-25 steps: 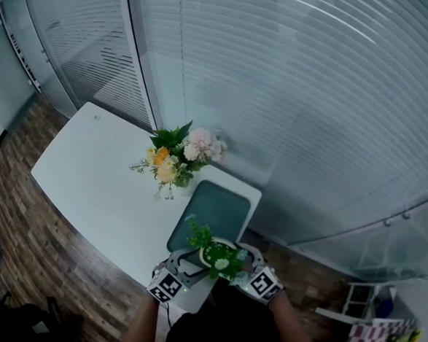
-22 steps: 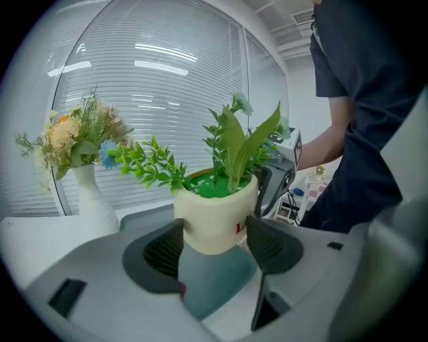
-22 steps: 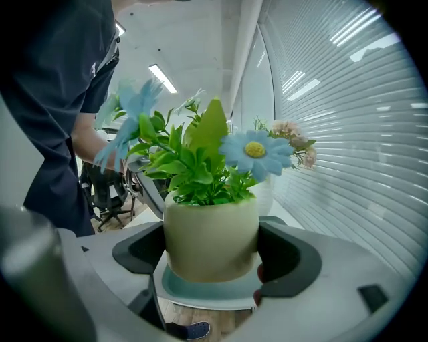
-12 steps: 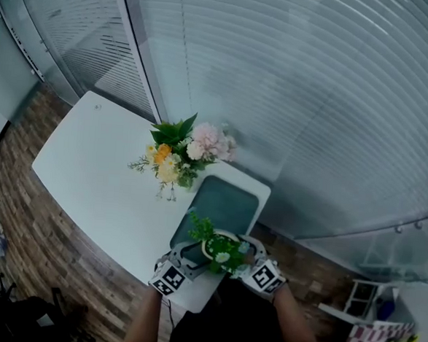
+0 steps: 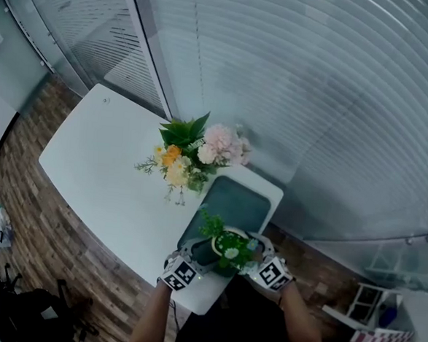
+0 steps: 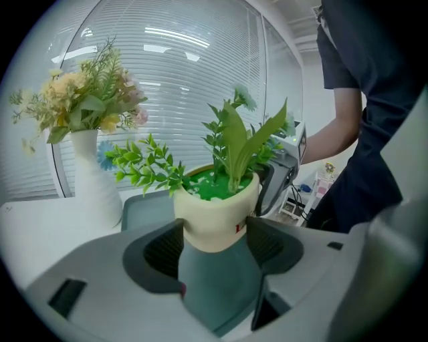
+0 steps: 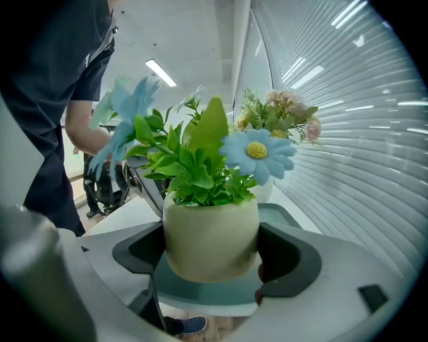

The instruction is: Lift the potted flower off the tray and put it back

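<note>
My left tongs (image 6: pixel 214 235) are closed on the cream pot of the potted flower (image 6: pixel 215 204), one pad pressing each side; my right tongs (image 7: pixel 211 248) clamp the same pot from the opposite side, pads tight against it; the pot stands upright between both pairs, and its base looks just clear of the dark green tray (image 5: pixel 235 202) beneath them, over the tray's near end; beyond the tongs, just past the tray's far left corner, stands a white vase of flowers (image 5: pixel 193 158); tray and vase rest on the white table (image 5: pixel 101 162).
</note>
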The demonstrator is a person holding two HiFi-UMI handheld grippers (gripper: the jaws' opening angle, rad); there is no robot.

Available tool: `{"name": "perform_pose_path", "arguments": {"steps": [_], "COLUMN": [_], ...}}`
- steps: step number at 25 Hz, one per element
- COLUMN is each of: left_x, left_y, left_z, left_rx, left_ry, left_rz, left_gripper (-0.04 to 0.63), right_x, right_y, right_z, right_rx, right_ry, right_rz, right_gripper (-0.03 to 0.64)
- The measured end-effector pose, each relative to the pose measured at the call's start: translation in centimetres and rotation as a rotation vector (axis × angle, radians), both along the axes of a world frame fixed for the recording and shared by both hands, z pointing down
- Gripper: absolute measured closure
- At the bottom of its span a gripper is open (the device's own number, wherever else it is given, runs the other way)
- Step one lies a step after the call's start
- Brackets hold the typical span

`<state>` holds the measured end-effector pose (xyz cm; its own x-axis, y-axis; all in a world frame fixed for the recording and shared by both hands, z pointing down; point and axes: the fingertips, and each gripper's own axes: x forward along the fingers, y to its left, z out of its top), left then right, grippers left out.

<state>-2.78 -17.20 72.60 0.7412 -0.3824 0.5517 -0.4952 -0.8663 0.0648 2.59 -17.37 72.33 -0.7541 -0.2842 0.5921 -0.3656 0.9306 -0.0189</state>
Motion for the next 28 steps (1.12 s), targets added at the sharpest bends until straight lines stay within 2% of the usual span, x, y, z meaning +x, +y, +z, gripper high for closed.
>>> {"name": "perform_pose_path", "arguments": {"steps": [3,9,14,23,28], "left_x": [-0.2,-0.8,-0.8,-0.8,-0.5], "left_y": [-0.5,-1.8,-2.1,-3.5,-3.7], "left_z": [1.1,3.4,4.6,4.6,5.4], "left_rx": [-0.018,-0.044,-0.067,-0.067,-0.048], "left_ry": [-0.017,-0.047,-0.045,-0.043,-0.071], "left_rz": [-0.007,-0.015,-0.025,-0.027,-0.013], "left_gripper": [0.304,0.304,0.304,0.304,0.304], "right_x": [-0.1,-0.6,-0.7,-0.6,-0.1], "right_y": [-0.4,-1.9,-2.4,-3.4,-3.6], "right_z": [1.4,3.9,4.7,5.2,6.3], "right_rx": [-0.017,-0.042,-0.063,-0.085,-0.108], "right_ry": [0.025,0.007,0.014,0.024,0.059], "right_rz": [0.004,0.001,-0.001,0.013,0.01], "right_gripper": [0.209,0.209,0.209,0.209,0.209]}}
